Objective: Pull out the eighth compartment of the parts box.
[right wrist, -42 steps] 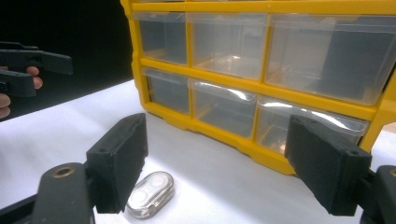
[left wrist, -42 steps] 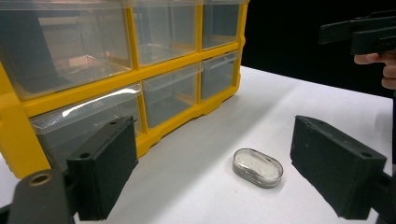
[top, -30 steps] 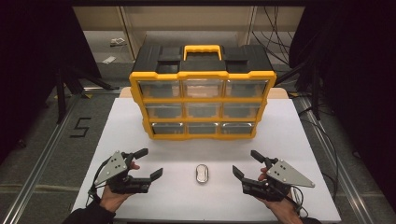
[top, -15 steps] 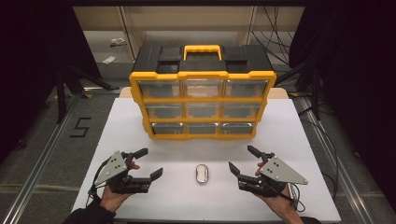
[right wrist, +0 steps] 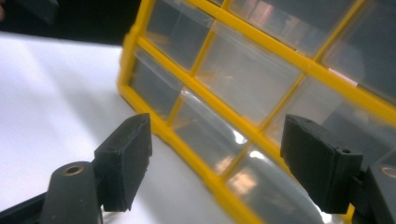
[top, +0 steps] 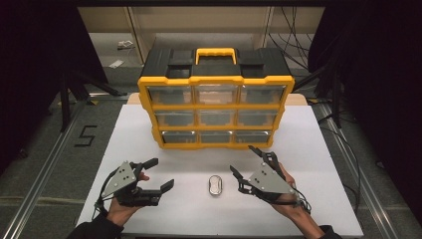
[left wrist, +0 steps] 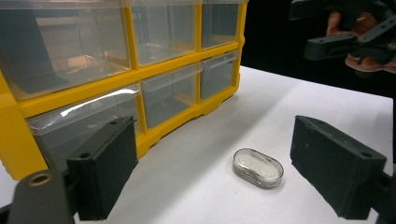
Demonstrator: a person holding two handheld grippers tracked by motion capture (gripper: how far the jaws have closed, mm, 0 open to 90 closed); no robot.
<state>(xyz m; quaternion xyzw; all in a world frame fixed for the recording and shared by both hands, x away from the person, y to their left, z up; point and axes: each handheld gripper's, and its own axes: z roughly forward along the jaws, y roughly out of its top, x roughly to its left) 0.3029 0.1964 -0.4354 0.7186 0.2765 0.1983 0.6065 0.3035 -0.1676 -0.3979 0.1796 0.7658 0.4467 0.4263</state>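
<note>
One small clear capsule (top: 215, 185) lies flat on the white table (top: 323, 149), between the two grippers and touching neither, in front of one yellow organizer (top: 215, 112) with a black top and a yellow handle (top: 215, 53). Nine clear drawers, three rows of three, fill the organizer's front, all pushed in. Left gripper (top: 160, 174), held in one hand (top: 122, 209), has its jaws spread wide and empty beside the capsule, and the right gripper (top: 247, 163), in the other hand (top: 291, 204), is likewise agape and empty, pointing at the lower drawers.
</note>
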